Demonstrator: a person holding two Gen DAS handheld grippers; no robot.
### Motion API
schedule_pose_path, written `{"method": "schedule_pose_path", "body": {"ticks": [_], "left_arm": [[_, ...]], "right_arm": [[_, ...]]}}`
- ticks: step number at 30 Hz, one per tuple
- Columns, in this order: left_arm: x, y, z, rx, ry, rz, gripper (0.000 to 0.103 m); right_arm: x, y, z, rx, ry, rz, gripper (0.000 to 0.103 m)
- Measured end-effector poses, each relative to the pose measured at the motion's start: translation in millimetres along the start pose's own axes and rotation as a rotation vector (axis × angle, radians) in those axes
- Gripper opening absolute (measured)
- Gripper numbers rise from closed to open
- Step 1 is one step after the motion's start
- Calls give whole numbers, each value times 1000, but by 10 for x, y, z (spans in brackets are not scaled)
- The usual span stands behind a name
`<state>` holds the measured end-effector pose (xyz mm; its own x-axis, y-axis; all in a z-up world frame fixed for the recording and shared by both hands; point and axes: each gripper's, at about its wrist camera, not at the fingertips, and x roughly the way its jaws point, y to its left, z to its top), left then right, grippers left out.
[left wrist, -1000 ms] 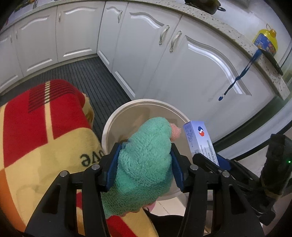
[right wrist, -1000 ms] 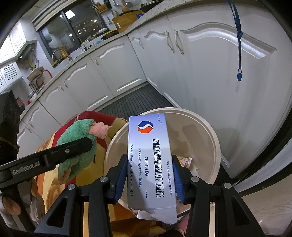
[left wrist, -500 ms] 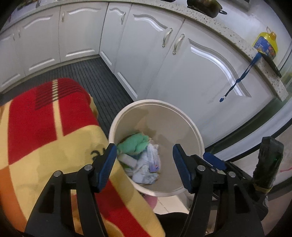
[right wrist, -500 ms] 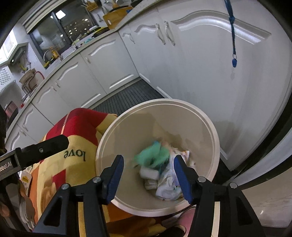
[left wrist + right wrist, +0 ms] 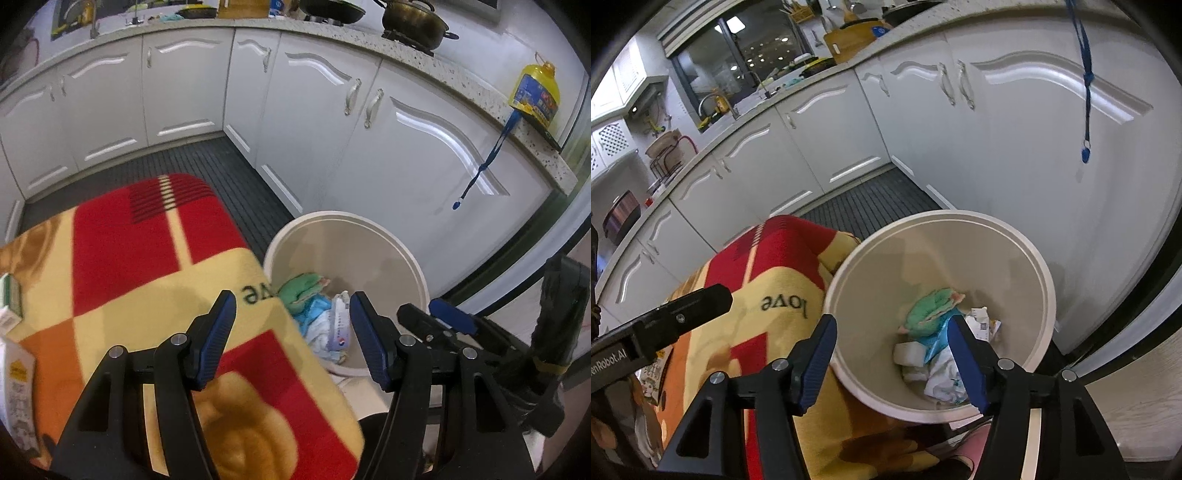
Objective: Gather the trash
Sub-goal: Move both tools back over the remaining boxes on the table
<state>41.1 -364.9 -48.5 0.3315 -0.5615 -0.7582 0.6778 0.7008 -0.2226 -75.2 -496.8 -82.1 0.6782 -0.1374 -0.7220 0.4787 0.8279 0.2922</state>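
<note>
A round beige trash bin (image 5: 413, 266) (image 5: 1039, 266) stands on the floor against the white cabinets. Inside lie a green fuzzy cloth (image 5: 301, 286) (image 5: 929, 308), a white box (image 5: 908, 352), crumpled paper (image 5: 943, 380) and a white wrapper (image 5: 341, 326). My left gripper (image 5: 291, 334) is open and empty, held above the bin's near rim and the blanket edge. My right gripper (image 5: 892, 360) hovers over the bin with its jaws opening and nothing between them. The left gripper's finger (image 5: 683, 314) shows at the left of the right wrist view.
A red and yellow blanket (image 5: 147, 277) (image 5: 768, 302) covers a surface just left of the bin. White cabinets (image 5: 332, 122) wrap around behind, with a dark ribbed mat (image 5: 207, 162) on the floor. A blue cord (image 5: 487, 158) hangs from the counter. Packages (image 5: 14, 369) lie at far left.
Both grippers let go: the green cloth and the white tablet box dropped into the bin. Both have since pulled back a little, the left one toward the blanket.
</note>
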Motion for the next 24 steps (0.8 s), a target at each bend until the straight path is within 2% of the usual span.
{"method": "schedule_pose_path", "body": {"ticks": [12, 24], "left_arm": [[-474, 369, -203, -31, -50, 56, 63], [-827, 838, -380, -88, -66, 105, 63]], "right_arm": [[-103, 545, -53, -74, -17, 55, 63], [-134, 1047, -136, -145, -11, 107, 67]]}}
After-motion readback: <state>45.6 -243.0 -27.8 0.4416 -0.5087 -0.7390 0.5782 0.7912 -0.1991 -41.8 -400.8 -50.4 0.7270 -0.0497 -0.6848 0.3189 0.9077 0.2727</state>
